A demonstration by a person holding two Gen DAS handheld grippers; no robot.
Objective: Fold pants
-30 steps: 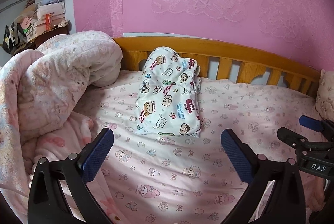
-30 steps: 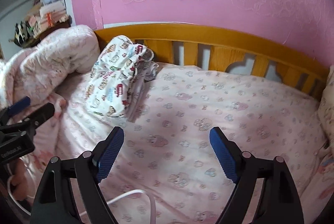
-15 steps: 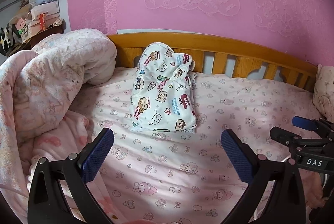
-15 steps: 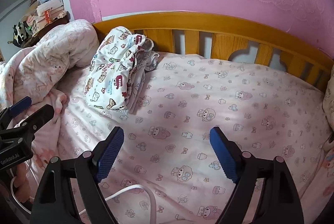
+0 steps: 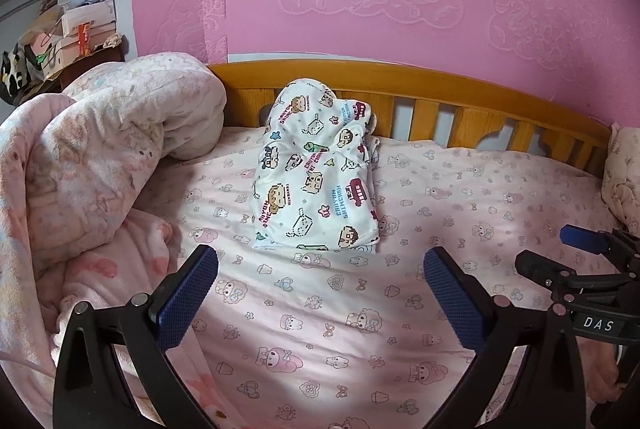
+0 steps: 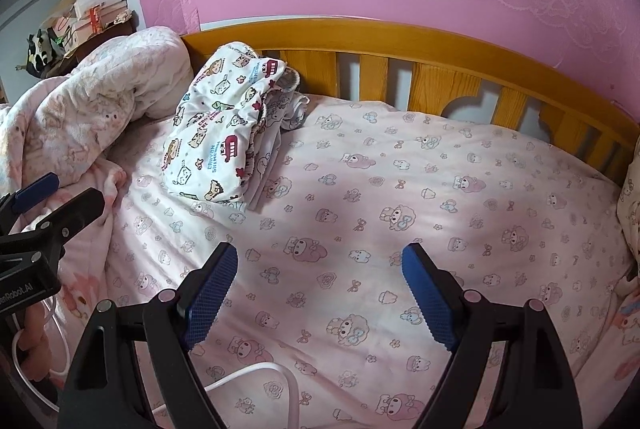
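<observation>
The pants (image 5: 316, 181) are white with a cartoon print and lie folded in a compact stack near the wooden headboard, on top of another folded pink-print garment. In the right wrist view the pants (image 6: 220, 137) sit at the upper left. My left gripper (image 5: 320, 293) is open above the pink sheet, just short of the pants, with nothing between its blue pads. My right gripper (image 6: 318, 289) is open too, over bare sheet to the right of the stack. Each gripper shows at the edge of the other's view.
A bunched pink duvet (image 5: 100, 157) fills the left side of the bed. The wooden headboard (image 5: 460, 101) runs along the pink wall. A white cable (image 6: 256, 377) lies on the sheet under my right gripper. Boxes are stacked on a shelf (image 5: 72, 29) at far left.
Both views have shifted a little, so the pants stack and headboard sit slightly differently in frame. Both grippers stay open and the pants have not moved on the bed.
</observation>
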